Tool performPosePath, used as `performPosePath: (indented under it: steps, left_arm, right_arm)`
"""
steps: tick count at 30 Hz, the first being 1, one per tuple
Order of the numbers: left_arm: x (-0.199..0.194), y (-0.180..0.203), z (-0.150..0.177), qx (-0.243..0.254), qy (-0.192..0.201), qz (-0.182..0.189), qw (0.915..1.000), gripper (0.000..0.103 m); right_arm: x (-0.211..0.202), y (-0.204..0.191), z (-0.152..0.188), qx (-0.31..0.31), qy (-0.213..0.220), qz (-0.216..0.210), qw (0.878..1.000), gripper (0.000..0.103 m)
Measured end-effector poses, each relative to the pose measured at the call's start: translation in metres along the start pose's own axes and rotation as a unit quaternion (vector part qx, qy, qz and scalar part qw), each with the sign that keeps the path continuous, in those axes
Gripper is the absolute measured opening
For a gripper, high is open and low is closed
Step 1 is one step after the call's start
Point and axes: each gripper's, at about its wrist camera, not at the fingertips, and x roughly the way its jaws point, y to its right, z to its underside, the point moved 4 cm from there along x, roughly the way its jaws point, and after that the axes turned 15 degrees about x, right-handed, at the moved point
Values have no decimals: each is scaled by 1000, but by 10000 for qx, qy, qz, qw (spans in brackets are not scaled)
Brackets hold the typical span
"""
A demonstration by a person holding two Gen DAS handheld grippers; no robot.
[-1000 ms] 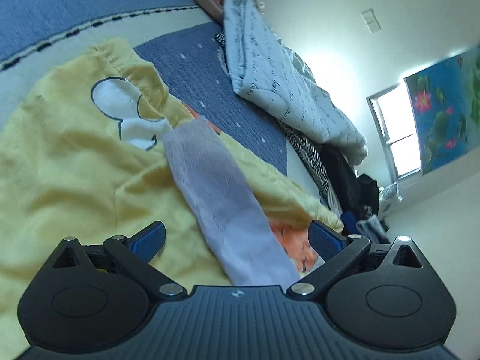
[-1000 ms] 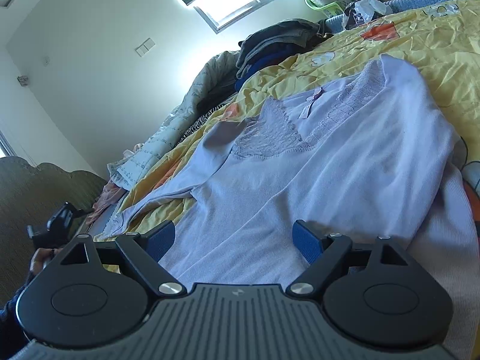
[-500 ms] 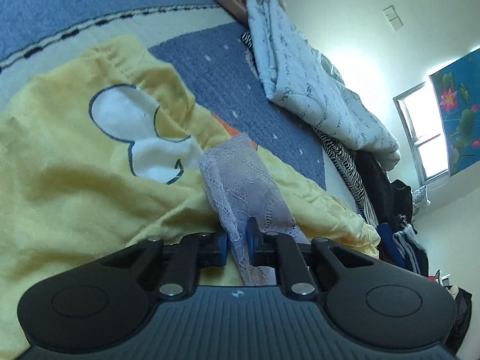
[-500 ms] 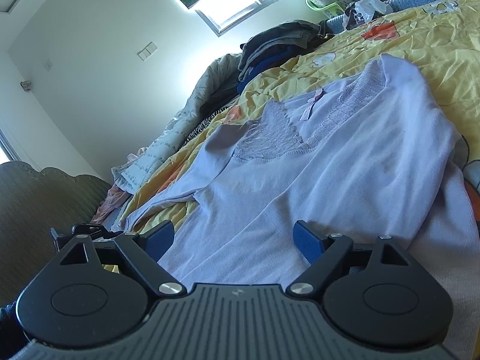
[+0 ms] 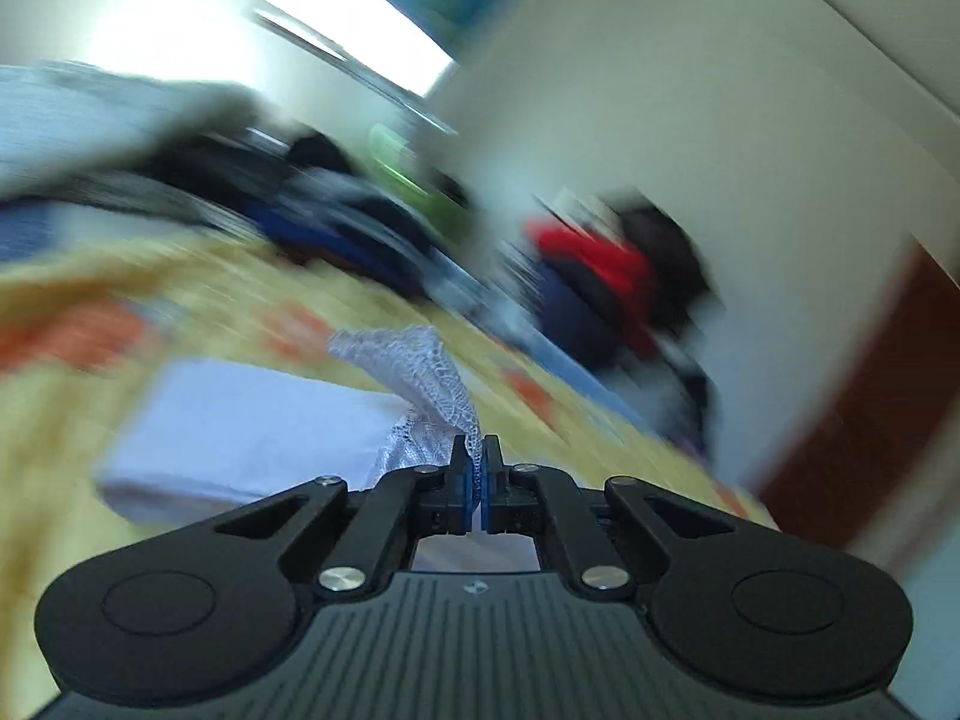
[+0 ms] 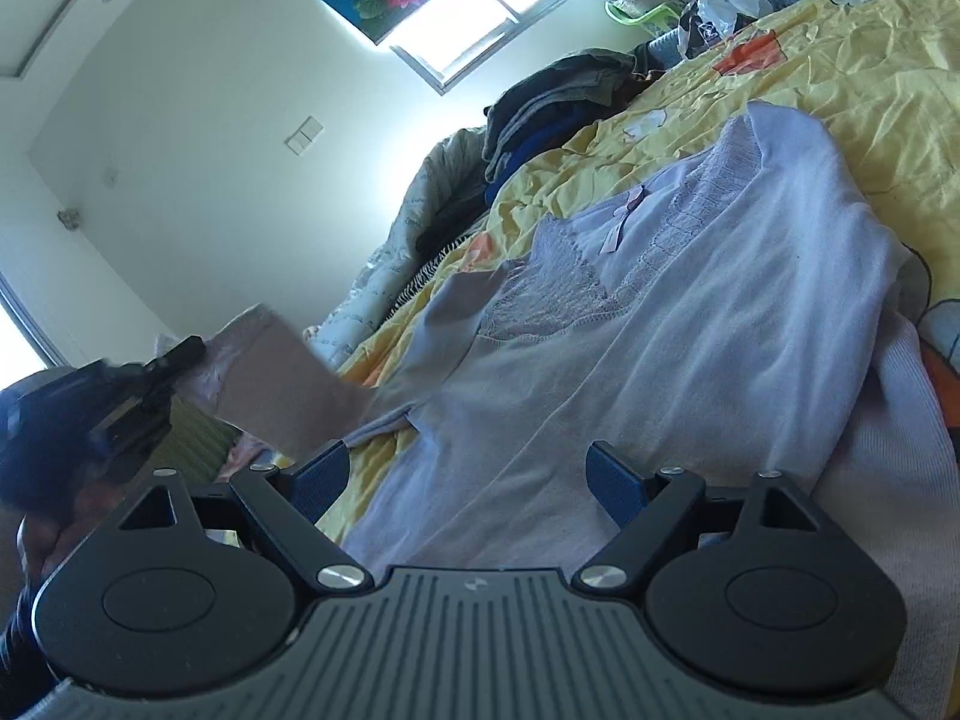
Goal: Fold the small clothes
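Right wrist view showed you the lilac top [image 6: 690, 324] lying flat and face up on the bed's yellow sheet [image 6: 870, 78], neckline with its small bow [image 6: 627, 210] toward the window end and hem running under your right tool [image 6: 468, 474]. Its long axis ran from that tool straight away toward the collar. One sleeve [image 6: 288, 384] was lifted off the bed at the garment's left side, its lace cuff [image 5: 432, 384] pinched between the shut jaws of your left tool [image 5: 475, 468], which appeared at the left edge of the right view too. Your right tool hung with its jaws wide apart over the lower body of the top, holding nothing.

The relation that mattered, as I judge it: the sleeve lay out to the left of the body, so you had to carry it rightward across the chest, at right angles to the long axis, and your left tool was the nearer one. The left wrist view was badly blurred; only the cuff and a pale patch of the top [image 5: 252, 420] beneath read clearly. Piles of dark clothes [image 6: 564, 96] sat beyond the sheet, well apart from the top.
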Motion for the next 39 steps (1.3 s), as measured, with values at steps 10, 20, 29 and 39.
performPosePath:
  steps: [10,20,29,39]
  left_arm:
    - [73,87,107,957,-2339,832,9640,26]
    - [-20,86,92,1764,-521,27,9829,92]
    - [-56,-54,123,-1192,-70,-937,9884,92]
    - [-73,-80,143,-1384,461,-992,9843,95]
  right_arm:
    - [-11,14,-11,626,106,-613,9961,89]
    - [-14,-3,-6,561,-235,592,9964,89]
    - [-39,-20,31,-182,-416,1092,9930,90]
    - [-40,-31,34,-914,-402,1332,9860,89]
